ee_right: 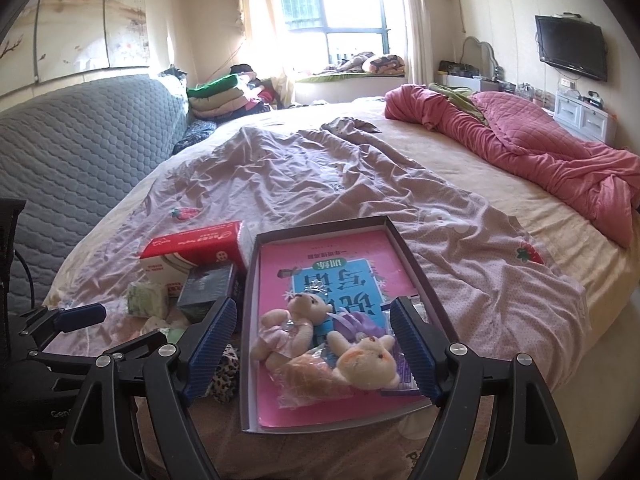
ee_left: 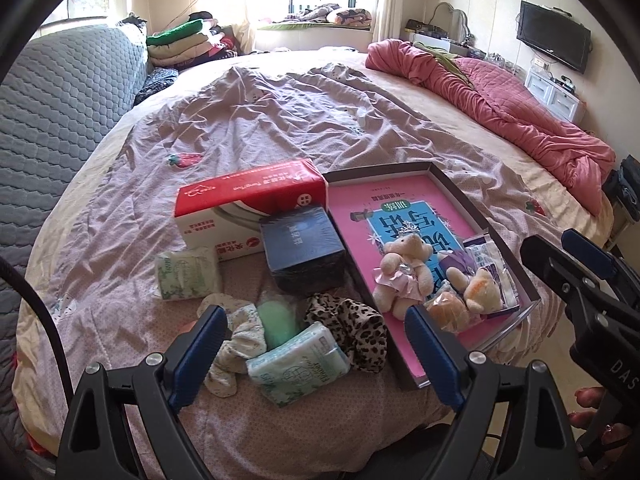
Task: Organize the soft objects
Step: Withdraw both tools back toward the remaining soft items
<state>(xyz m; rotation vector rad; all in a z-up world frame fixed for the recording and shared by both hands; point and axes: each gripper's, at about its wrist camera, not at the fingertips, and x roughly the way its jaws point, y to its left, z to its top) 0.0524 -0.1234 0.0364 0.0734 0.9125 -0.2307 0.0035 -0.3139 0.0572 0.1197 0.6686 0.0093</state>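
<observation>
On the bed lies a shallow box lid (ee_left: pixel 532 300) (ee_right: pixel 246 320) lined with a pink book. In it rest a bear in a pink dress (ee_left: pixel 402 270) (ee_right: pixel 286 332), a cream plush bear (ee_left: pixel 478 286) (ee_right: pixel 366 364), a bagged orange plush (ee_left: pixel 448 310) (ee_right: pixel 310 376) and a tissue packet (ee_left: pixel 490 260). Left of the lid lie a green tissue pack (ee_left: pixel 298 362), a floral sock (ee_left: pixel 240 340), a leopard-print cloth (ee_left: pixel 354 326) (ee_right: pixel 224 372) and another tissue pack (ee_left: pixel 188 274) (ee_right: pixel 146 300). My left gripper (ee_left: pixel 316 354) hovers open above the green pack. My right gripper (ee_right: pixel 312 350) (ee_left: pixel 560 256) hovers open over the toys.
A red and white tissue box (ee_left: pixel 248 204) (ee_right: pixel 196 250) and a dark blue box (ee_left: pixel 302 246) (ee_right: pixel 206 286) stand behind the loose items. A crumpled lilac sheet (ee_left: pixel 280 128) covers the bed, a pink quilt (ee_left: pixel 500 100) lies at the right, a grey headboard (ee_left: pixel 60 112) at the left.
</observation>
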